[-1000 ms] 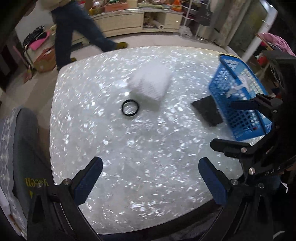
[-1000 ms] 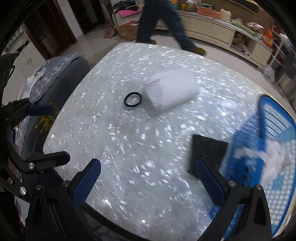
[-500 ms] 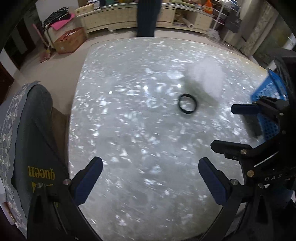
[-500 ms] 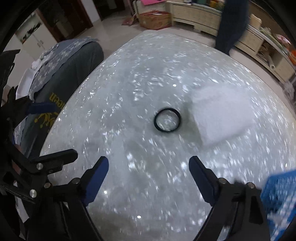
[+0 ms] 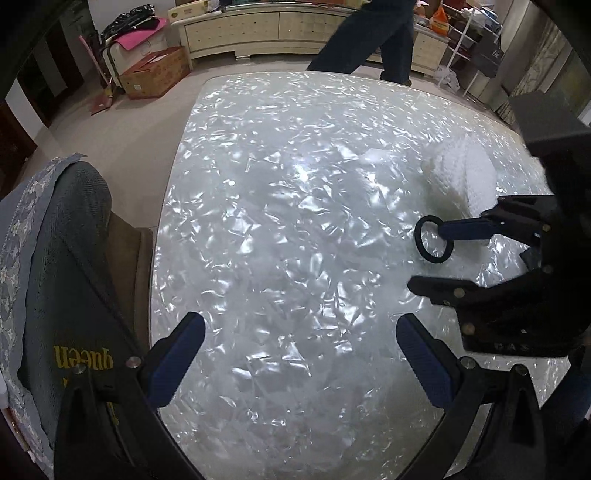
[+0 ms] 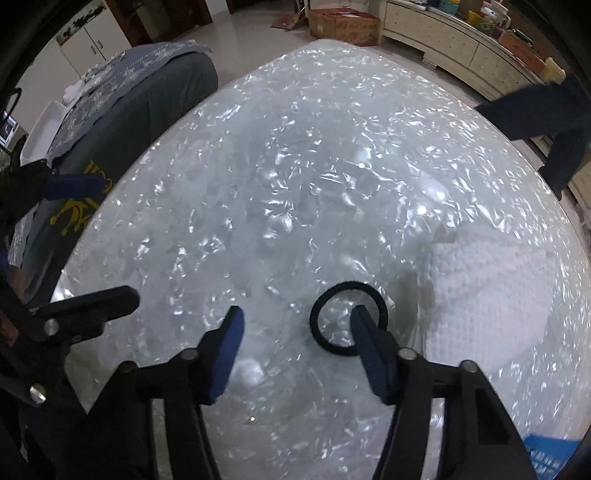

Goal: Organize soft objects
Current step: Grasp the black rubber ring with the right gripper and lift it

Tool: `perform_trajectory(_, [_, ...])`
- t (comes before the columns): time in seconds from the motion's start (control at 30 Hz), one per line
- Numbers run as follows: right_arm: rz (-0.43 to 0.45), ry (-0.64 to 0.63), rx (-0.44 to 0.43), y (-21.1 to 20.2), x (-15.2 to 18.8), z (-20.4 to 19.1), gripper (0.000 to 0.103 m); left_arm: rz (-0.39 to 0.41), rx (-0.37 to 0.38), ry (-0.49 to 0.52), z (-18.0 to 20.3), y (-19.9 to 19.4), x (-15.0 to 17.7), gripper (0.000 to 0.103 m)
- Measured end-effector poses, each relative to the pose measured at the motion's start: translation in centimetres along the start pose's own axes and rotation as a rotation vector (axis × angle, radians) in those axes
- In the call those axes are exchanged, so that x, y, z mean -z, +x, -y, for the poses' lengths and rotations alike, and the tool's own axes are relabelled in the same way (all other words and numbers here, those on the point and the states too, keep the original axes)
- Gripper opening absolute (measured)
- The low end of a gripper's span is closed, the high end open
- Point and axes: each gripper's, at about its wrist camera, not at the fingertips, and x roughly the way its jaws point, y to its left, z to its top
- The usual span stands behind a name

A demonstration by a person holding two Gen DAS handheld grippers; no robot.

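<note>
A black hair tie [image 6: 347, 318] lies flat on the shiny white table [image 6: 295, 184]. My right gripper [image 6: 297, 325] is open just above it; its right finger [image 6: 369, 347] reaches into the ring, its left finger is outside to the left. A folded white textured cloth [image 6: 487, 295] lies right of the ring. In the left wrist view the hair tie [image 5: 433, 240] and the cloth [image 5: 461, 173] sit at the right, with the right gripper's finger over the ring. My left gripper [image 5: 301, 343] is open and empty over the table's near side.
A grey cushioned chair [image 5: 55, 277] stands at the table's left edge. A corner of the blue basket [image 6: 546, 454] shows at bottom right. A person's legs [image 5: 373, 37] pass behind the table, in front of a low cabinet [image 5: 258, 29].
Both grippers swung left, away from the blue basket. The right gripper moved down to the hair tie and narrowed, with one finger now inside the ring. The person walked to the right.
</note>
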Motion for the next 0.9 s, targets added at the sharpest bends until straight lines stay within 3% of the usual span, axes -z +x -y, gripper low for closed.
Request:
perform_trajectory(0.07, [-0.013, -0.009, -0.01, 0.5, 0.2, 0.0, 0.041, -0.005, 0.001, 0.002, 0.0, 0.2, 0.1, 0.103])
perform_trajectory(0.2, [-0.004, -0.052, 0.03, 1.0, 0.3, -0.4, 0.033, -0.014, 0.001, 0.0, -0.2, 0.6, 0.2, 0.103])
perform_trajectory(0.33, [0.003, -0.067, 0.029, 0.9, 1.0, -0.8, 0.007, -0.018, 0.0, -0.006, -0.2, 0.7, 0.5, 0.103])
perform_trajectory(0.57, [-0.018, -0.075, 0.04, 0.5, 2.4, -1.3, 0.004, -0.013, 0.005, 0.014, 0.9, -0.1, 1.5, 0.103])
perform_trajectory(0.9, [0.037, -0.009, 0.005, -5.7, 8.9, -1.9, 0.004, 0.006, 0.054, 0.07, 5.3, -3.3, 3.8, 0.103])
